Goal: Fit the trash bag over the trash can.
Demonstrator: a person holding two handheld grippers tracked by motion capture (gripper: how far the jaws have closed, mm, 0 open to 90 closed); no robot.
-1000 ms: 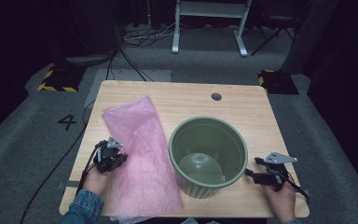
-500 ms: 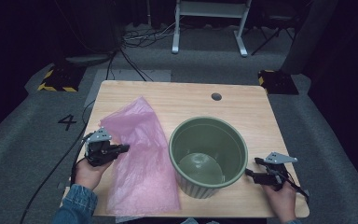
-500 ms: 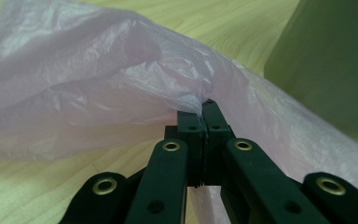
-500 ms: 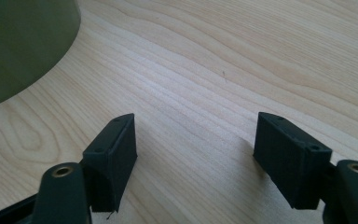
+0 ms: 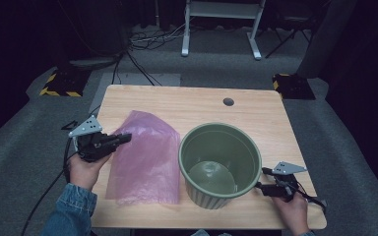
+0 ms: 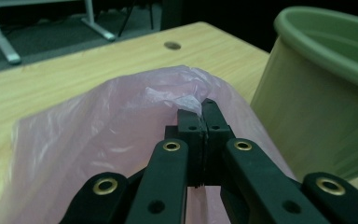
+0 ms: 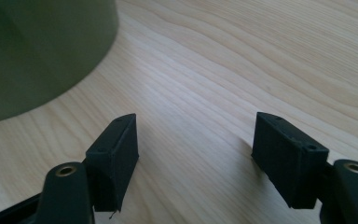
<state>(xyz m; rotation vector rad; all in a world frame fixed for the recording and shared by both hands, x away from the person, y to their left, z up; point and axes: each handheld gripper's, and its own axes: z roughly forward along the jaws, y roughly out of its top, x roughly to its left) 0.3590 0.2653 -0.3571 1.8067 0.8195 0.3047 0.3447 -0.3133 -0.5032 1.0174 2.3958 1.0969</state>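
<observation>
A pink plastic bag [image 5: 145, 157] lies on the left half of the wooden table [image 5: 202, 103], its left edge lifted. My left gripper [image 5: 126, 137] is shut on that raised edge; in the left gripper view the jaws pinch a fold of the pink plastic bag [image 6: 121, 121] at the left gripper [image 6: 202, 106] tips. A green ribbed bucket [image 5: 220, 164] stands upright right of the bag, also seen as the bucket [image 6: 326, 93] wall. My right gripper [image 5: 259, 186] rests low at the bucket's right side, open, with bare wood between its jaws in the right gripper [image 7: 196, 140] view.
A round cable hole [image 5: 228, 102] sits near the table's far edge. Beyond the table are a white metal stand [image 5: 221, 24], floor cables and yellow-black striped blocks [image 5: 59, 83]. The bucket [image 7: 37, 51] wall looms at the upper left of the right gripper view.
My left gripper has risen and shifted left, pulling the bag's left edge up off the table. The right gripper has stayed beside the bucket.
</observation>
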